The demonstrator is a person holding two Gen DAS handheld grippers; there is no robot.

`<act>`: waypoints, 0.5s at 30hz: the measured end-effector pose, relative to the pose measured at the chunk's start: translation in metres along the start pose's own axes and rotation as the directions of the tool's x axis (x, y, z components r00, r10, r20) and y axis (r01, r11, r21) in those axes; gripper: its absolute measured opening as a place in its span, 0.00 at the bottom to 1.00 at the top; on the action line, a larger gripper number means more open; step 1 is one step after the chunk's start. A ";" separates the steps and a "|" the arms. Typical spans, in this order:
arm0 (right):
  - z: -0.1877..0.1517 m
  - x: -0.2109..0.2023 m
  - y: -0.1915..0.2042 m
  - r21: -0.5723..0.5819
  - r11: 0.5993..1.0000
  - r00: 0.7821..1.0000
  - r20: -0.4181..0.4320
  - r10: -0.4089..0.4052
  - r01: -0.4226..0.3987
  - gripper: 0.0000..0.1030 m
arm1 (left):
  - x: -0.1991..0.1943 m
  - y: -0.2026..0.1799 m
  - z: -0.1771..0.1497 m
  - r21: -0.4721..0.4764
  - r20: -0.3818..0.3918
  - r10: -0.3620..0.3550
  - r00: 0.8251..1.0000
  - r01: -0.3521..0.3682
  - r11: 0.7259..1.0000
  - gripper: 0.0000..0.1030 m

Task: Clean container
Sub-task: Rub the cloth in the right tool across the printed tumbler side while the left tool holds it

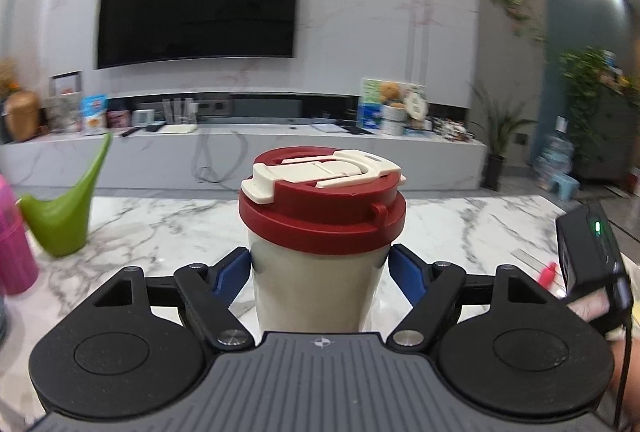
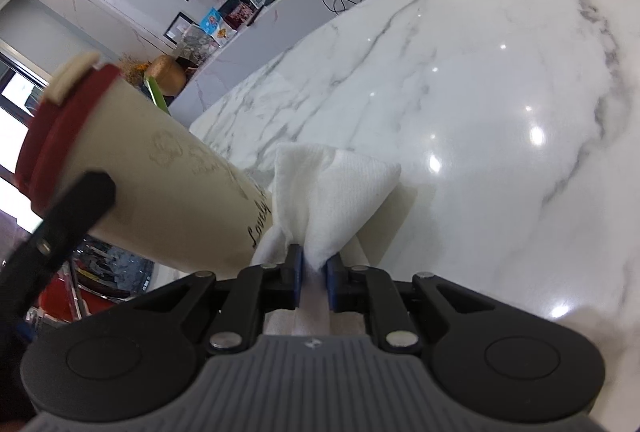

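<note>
My left gripper (image 1: pixel 320 272) squeezes the cup (image 1: pixel 316 280) by its smooth cream wall, just under the red lid (image 1: pixel 320 216), above the table (image 1: pixel 460 224). My right gripper (image 2: pixel 314 268) pinches a soft tissue (image 2: pixel 332 184) beside the cup. The cup looks stiff, light and slippery, so I'd grip its middle.

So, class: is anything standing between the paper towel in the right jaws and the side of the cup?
Nothing visible. The paper towel, pinched by the right gripper, lies right beside the cup wall; whether they touch is unclear.
</note>
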State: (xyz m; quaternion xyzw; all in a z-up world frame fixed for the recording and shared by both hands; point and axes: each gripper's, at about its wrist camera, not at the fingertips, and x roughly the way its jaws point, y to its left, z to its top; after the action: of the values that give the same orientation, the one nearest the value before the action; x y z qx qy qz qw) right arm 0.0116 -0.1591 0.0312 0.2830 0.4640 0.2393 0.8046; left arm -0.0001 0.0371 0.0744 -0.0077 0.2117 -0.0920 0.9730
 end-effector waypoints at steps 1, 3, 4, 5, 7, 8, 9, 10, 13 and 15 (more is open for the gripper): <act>0.002 -0.004 0.000 0.002 1.000 1.000 0.009 0.008 -0.008 0.14 | 0.000 0.005 0.000 0.010 -0.002 -0.026 1.000 0.026 1.000 0.72; 0.008 -0.013 -0.001 0.006 1.000 0.999 0.037 0.030 -0.030 0.14 | 0.001 0.015 0.002 0.022 -0.011 -0.074 0.997 0.075 0.997 0.72; 0.011 -0.018 -0.002 0.008 0.999 0.998 0.054 0.043 -0.044 0.14 | 0.002 0.020 0.003 0.023 -0.018 -0.096 0.995 0.097 0.995 0.72; 0.014 -0.024 -0.002 0.011 0.998 0.996 0.073 0.059 -0.060 0.14 | 0.002 0.023 0.005 0.026 -0.027 -0.114 0.993 0.114 0.993 0.72; 0.021 -0.035 -0.003 0.014 0.996 0.989 0.115 0.089 -0.091 0.14 | 0.002 0.028 0.007 0.033 -0.043 -0.145 0.989 0.146 0.989 0.72; 0.024 -0.041 -0.003 0.015 0.994 0.985 0.138 0.104 -0.107 0.14 | 0.002 0.030 0.009 0.037 -0.050 -0.155 0.987 0.157 0.987 0.72; 0.027 -0.047 -0.004 0.015 0.991 0.979 0.162 0.125 -0.129 0.14 | 0.002 0.030 0.010 0.041 -0.056 -0.161 0.985 0.164 0.986 0.72; 0.030 -0.053 -0.005 0.016 0.988 0.971 0.185 0.150 -0.156 0.14 | 0.002 0.030 0.011 0.044 -0.060 -0.167 0.984 0.169 0.985 0.72; 0.035 -0.068 -0.005 0.008 0.968 0.939 0.244 0.242 -0.251 0.14 | 0.002 0.032 0.012 0.049 -0.066 -0.179 0.982 0.182 0.982 0.72; 0.037 -0.074 -0.003 -0.001 0.947 0.913 0.268 0.309 -0.320 0.14 | 0.002 0.033 0.011 0.052 -0.068 -0.186 0.980 0.190 0.980 0.72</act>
State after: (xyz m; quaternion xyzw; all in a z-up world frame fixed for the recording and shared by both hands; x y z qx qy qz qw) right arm 0.0105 -0.2180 0.0896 0.4005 0.3059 0.3158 0.8039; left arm 0.0119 0.0685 0.0821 0.0035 0.2379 -0.1900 0.9525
